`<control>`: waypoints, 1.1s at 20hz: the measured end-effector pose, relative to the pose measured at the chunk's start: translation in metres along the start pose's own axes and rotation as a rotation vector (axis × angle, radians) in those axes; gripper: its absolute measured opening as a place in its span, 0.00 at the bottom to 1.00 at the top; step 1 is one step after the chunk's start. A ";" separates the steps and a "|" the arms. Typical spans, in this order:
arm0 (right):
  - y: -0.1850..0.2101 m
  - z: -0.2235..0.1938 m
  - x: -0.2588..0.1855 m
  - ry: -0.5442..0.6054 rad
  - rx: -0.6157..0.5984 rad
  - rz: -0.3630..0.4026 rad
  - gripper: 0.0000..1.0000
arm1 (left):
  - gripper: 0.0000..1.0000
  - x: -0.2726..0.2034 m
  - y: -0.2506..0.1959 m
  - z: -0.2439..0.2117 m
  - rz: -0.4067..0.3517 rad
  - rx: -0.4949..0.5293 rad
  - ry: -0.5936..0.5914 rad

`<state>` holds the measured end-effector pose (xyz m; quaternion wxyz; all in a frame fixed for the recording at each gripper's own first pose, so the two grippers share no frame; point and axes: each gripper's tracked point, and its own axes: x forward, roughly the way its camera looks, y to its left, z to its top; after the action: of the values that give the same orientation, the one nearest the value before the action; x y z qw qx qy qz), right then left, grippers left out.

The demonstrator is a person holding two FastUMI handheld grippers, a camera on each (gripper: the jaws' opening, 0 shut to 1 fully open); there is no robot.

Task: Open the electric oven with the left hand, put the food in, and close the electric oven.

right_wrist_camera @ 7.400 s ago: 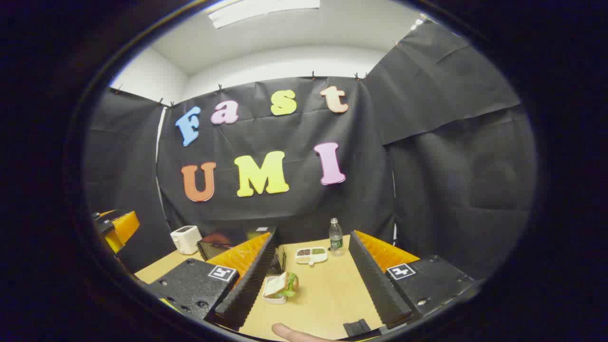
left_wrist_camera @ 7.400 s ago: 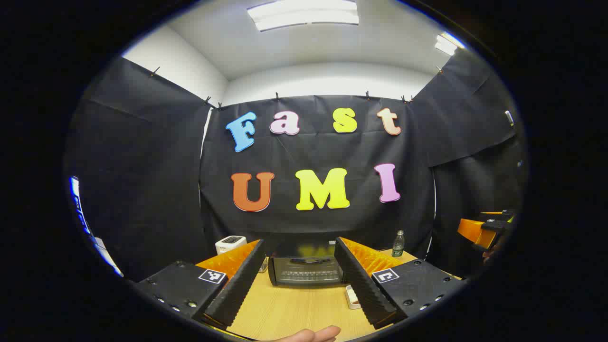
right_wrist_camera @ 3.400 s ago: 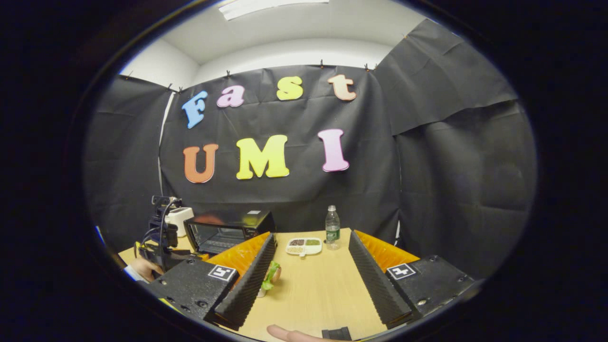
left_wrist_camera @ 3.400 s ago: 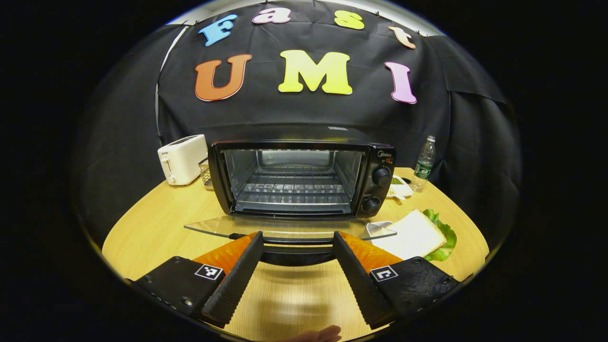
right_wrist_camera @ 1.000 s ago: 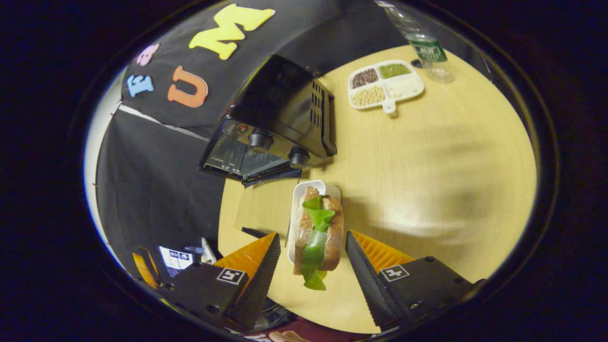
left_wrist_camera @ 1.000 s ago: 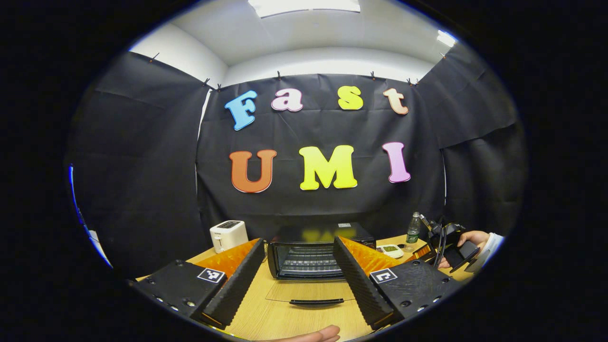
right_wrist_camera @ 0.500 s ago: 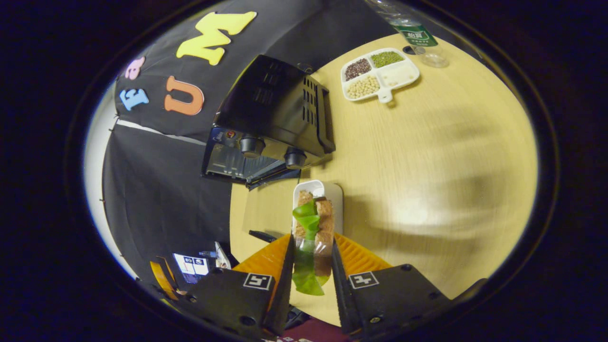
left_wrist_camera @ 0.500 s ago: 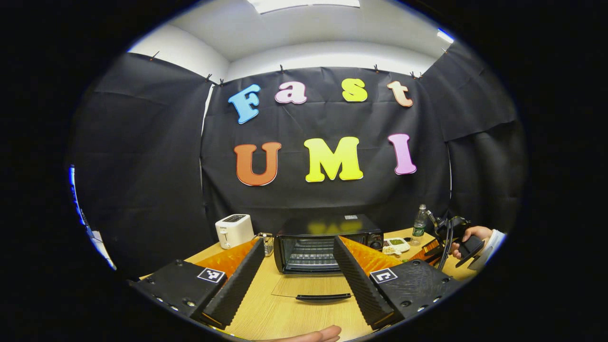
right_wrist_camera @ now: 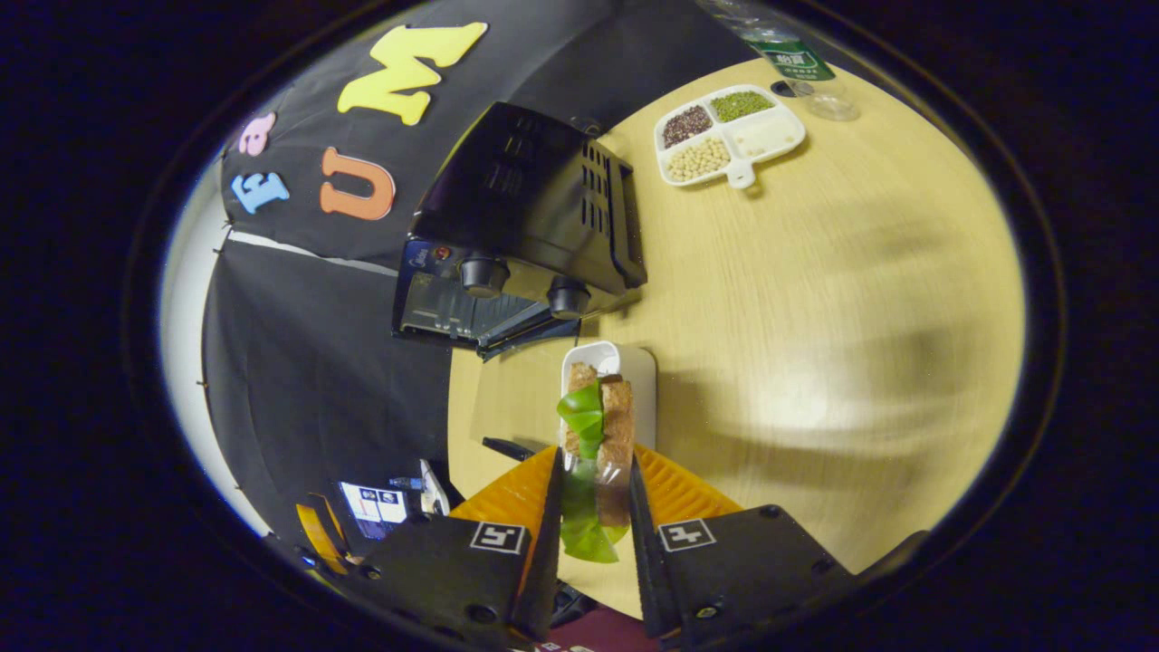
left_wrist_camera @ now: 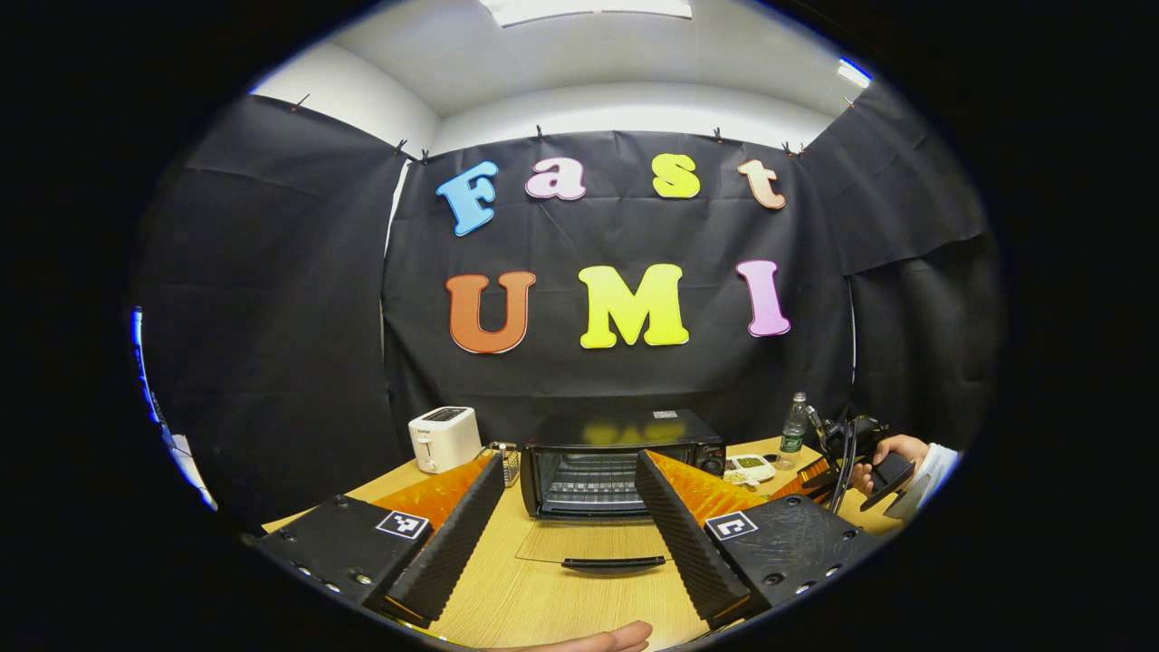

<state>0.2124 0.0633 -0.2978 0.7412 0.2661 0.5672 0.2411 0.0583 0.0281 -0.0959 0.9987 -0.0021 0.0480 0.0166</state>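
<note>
The black metal oven (left_wrist_camera: 625, 457) stands on the pale wood surface (right_wrist_camera: 815, 299), its flat glass door (left_wrist_camera: 593, 543) folded down in front of it, a wire rack inside. The left tongs (left_wrist_camera: 569, 516) hang wide and empty just before the door. Right of the oven's knobs, the right tongs (right_wrist_camera: 590, 516) clamp their ribbed fingers on the sandwich (right_wrist_camera: 599, 435), brown bread with green lettuce, above a white rectangular tray (right_wrist_camera: 634, 371).

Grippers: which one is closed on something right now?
The right gripper, fingers pressing the sandwich. The left gripper is spread wide and empty.
</note>
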 end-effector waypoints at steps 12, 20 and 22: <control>0.056 -0.036 -0.059 -0.290 0.006 0.067 0.37 | 0.95 -0.005 0.007 0.015 -0.096 -0.022 -0.023; 0.105 -0.068 -0.040 -0.455 0.124 0.205 0.37 | 0.95 -0.010 0.032 0.029 -0.112 -0.076 -0.042; 0.125 -0.070 -0.029 -0.502 0.152 0.266 0.36 | 0.95 -0.012 0.038 0.028 -0.114 -0.074 -0.041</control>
<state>0.1312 0.1454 -0.2088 0.7982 0.4441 0.3425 0.2197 0.0482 0.0659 -0.0673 0.9981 -0.0414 0.0266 -0.0383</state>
